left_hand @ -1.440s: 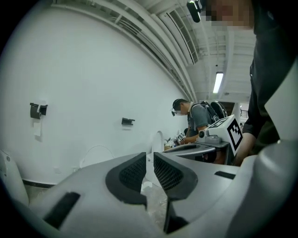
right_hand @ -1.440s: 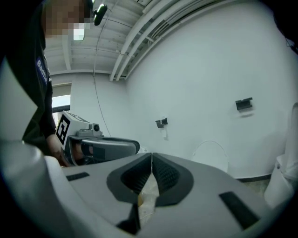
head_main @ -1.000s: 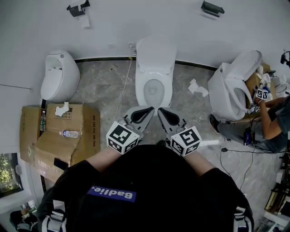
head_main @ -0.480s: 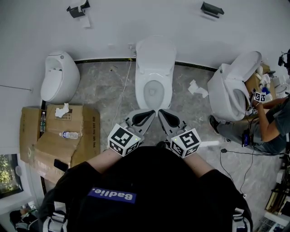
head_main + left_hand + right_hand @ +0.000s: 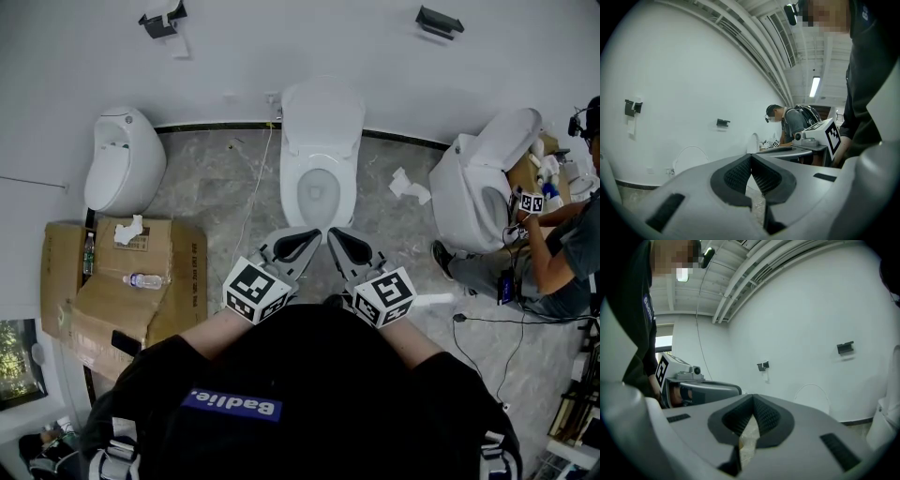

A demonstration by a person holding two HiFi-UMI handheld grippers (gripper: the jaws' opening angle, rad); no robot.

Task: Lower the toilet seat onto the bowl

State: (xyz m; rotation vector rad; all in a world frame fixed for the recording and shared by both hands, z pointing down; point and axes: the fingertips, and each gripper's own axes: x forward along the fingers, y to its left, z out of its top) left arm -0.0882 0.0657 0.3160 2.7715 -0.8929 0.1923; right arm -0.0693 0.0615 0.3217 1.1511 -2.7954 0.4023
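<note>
The white toilet (image 5: 319,155) stands against the far wall, straight ahead of me. Its seat and lid (image 5: 323,111) are raised against the wall, and the bowl (image 5: 318,192) lies open below them. My left gripper (image 5: 311,232) and right gripper (image 5: 333,232) hover side by side just in front of the bowl's near edge, touching nothing. Both are shut and empty. In the left gripper view the left gripper (image 5: 751,157) has its pads pressed together, with the raised lid (image 5: 691,159) beyond. In the right gripper view the right gripper (image 5: 752,398) is likewise shut, with the lid (image 5: 813,397) behind.
Another white fixture (image 5: 122,155) stands at the left wall. Cardboard boxes (image 5: 103,291) with a water bottle (image 5: 145,277) lie at the left. At the right a person (image 5: 553,244) works at a second toilet (image 5: 478,183). Crumpled paper (image 5: 408,183) and a cable (image 5: 497,314) lie on the floor.
My two grippers have barely moved. The person at the right has shifted their hand gripper a little to the left by the other toilet.
</note>
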